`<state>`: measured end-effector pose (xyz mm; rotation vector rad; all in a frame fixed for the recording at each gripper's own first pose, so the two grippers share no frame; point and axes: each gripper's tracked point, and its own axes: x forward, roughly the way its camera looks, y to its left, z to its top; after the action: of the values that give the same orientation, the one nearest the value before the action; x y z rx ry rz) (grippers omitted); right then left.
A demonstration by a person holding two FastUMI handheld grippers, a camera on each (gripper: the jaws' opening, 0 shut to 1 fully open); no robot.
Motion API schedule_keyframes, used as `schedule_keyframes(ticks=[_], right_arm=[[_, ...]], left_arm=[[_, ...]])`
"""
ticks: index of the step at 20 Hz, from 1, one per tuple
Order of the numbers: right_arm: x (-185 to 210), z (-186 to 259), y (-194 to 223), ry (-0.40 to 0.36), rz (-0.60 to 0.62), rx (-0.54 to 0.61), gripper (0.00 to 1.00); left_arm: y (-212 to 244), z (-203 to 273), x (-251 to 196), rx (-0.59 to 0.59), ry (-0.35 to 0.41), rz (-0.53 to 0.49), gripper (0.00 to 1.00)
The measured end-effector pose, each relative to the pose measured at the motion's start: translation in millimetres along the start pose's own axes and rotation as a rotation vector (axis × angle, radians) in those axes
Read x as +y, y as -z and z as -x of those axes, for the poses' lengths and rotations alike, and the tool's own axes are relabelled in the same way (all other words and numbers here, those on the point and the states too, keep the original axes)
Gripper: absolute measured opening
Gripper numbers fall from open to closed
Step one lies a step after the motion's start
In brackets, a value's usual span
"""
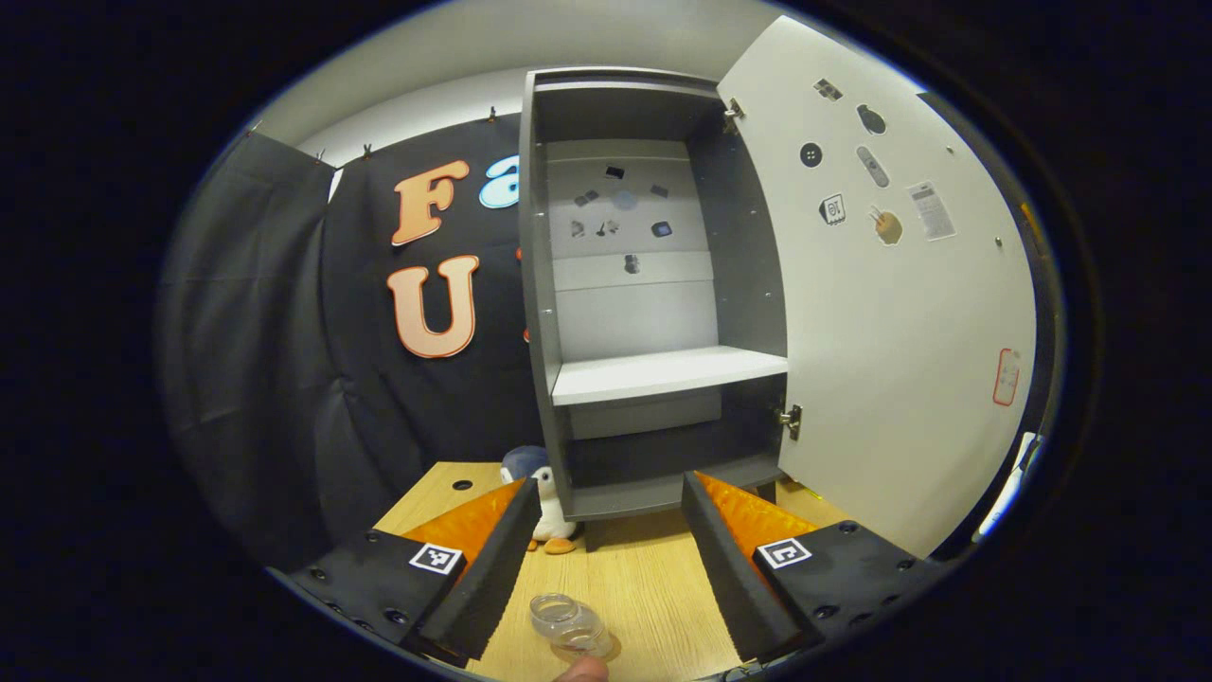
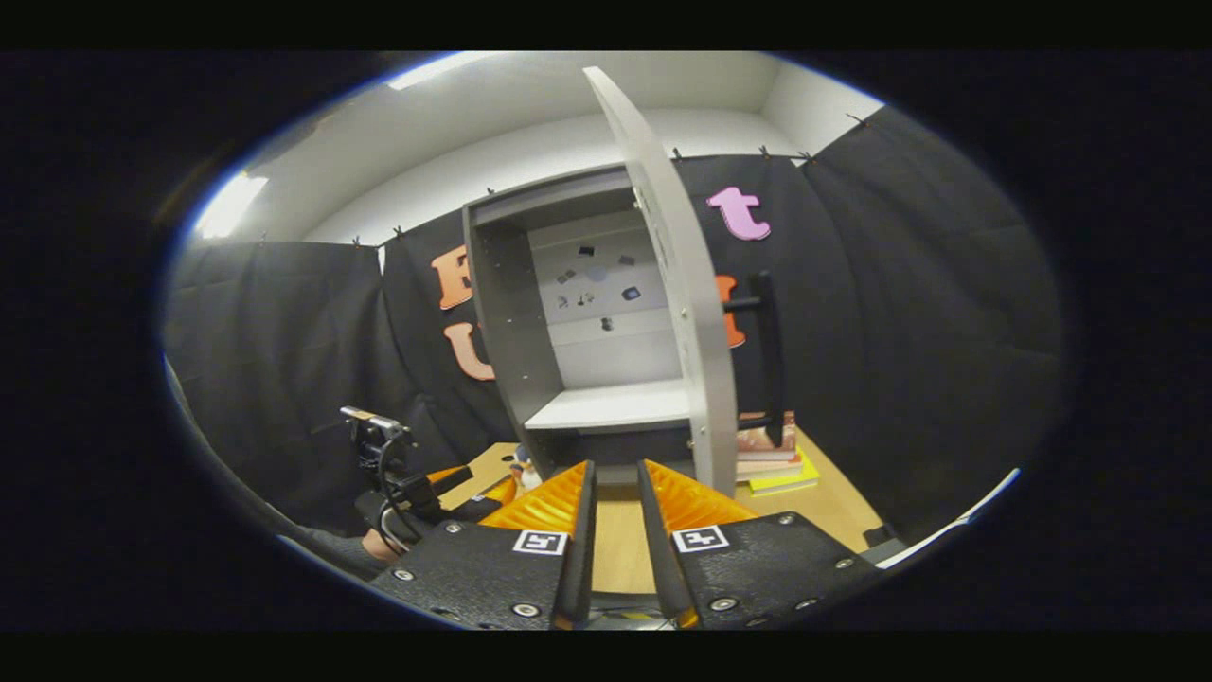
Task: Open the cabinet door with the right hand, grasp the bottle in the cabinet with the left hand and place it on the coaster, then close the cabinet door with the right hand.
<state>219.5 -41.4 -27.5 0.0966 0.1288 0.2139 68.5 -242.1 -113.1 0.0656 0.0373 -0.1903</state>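
L gripper (image 1: 606, 559) jaws wide apart, gripping nothing; clear bottle (image 1: 571, 625) at frame bottom between them on the wood table (image 1: 653, 578); cabinet (image 1: 653, 284) centre frame, door (image 1: 881, 313) swung open right; R gripper (image 2: 614, 530) jaws narrowly parted, empty, centre bottom.

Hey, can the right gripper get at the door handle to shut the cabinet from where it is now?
Probably yes. The door stands wide open, edge-on ahead of the right gripper, and the handle sticks out on its far side with nothing around it. The gripper would need to swing around the door's edge first.
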Motion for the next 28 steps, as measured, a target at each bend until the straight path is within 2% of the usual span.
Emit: schedule_keyframes(ticks=[1, 2, 3, 4, 7, 8, 9, 10, 11, 13, 14, 15, 16, 17, 18, 19, 23, 24, 25, 28], right_arm=[[-7, 5, -10, 0.008, 0.001, -0.018, 0.39], [-15, 8, -16, 0.017, 0.003, -0.032, 0.18], [-27, 9, -20, 0.033, 0.008, -0.041, 0.2], [-41, 7, -20, 0.056, 0.015, -0.035, 0.3], [-72, 8, -26, 0.089, 0.027, -0.051, 0.3], [-77, 4, -27, 0.086, 0.022, -0.053, 0.22], [-85, -1, -27, 0.088, 0.022, -0.055, 0.33], [-91, -7, -26, 0.088, 0.018, -0.054, 0.24], [-96, -13, -25, 0.082, 0.012, -0.052, 0.35], [-102, -19, -27, 0.065, -0.004, -0.06, 0.36], [-100, -21, -26, 0.044, 0.0, -0.062, 0.27], [-102, -25, -25, 0.046, 0.014, -0.066, 0.39], [-108, -28, -24, 0.056, 0.02, -0.061, 0.4], [-105, -31, -25, 0.05, 0.019, -0.062, 0.42], [-101, -32, -25, 0.029, 0.008, -0.059, 0.51], [-97, -36, -25, 0.022, 0.006, -0.06, 0.46], [-99, -39, -25, 0.045, 0.01, -0.057, 0.47], [-96, -40, -24, 0.055, 0.015, -0.056, 0.57], [-91, -41, -23, 0.063, 0.021, -0.06, 0.47], [-65, -46, -18, 0.052, 0.042, -0.051, 0.46]], left_arm=[[-4, 1, -6, -0.003, 0.011, -0.006, 0.97], [-10, 1, -9, -0.001, 0.012, -0.013, 0.98], [-17, 2, -8, -0.005, 0.002, -0.022, 1.0], [-26, 3, -10, -0.014, 0.006, -0.023, 0.97], [-44, 6, -20, -0.017, 0.037, -0.008, 0.97], [-47, 8, -21, -0.012, 0.041, -0.01, 0.98], [-51, 9, -20, -0.008, 0.042, -0.015, 0.98], [-52, 11, -20, -0.001, 0.043, -0.017, 0.97], [-52, 12, -18, 0.007, 0.041, -0.021, 0.98], [-55, 12, -16, 0.003, 0.036, -0.045, 0.97], [-57, 12, -14, -0.001, 0.032, -0.06, 0.95], [-55, 13, -15, -0.002, 0.033, -0.068, 0.97], [-53, 13, -15, 0.003, 0.035, -0.074, 0.97], [-51, 14, -14, 0.01, 0.038, -0.071, 0.97], [-49, 13, -14, 0.015, 0.044, -0.061, 0.97], [-47, 13, -14, 0.021, 0.052, -0.053, 0.97], [-37, 15, 1, 0.038, 0.063, -0.024, 0.97], [-35, 15, 8, 0.042, 0.061, -0.016, 0.97], [-34, 15, 16, 0.045, 0.054, -0.009, 0.97], [-30, 12, 39, 0.053, 0.046, 0.023, 0.97]])
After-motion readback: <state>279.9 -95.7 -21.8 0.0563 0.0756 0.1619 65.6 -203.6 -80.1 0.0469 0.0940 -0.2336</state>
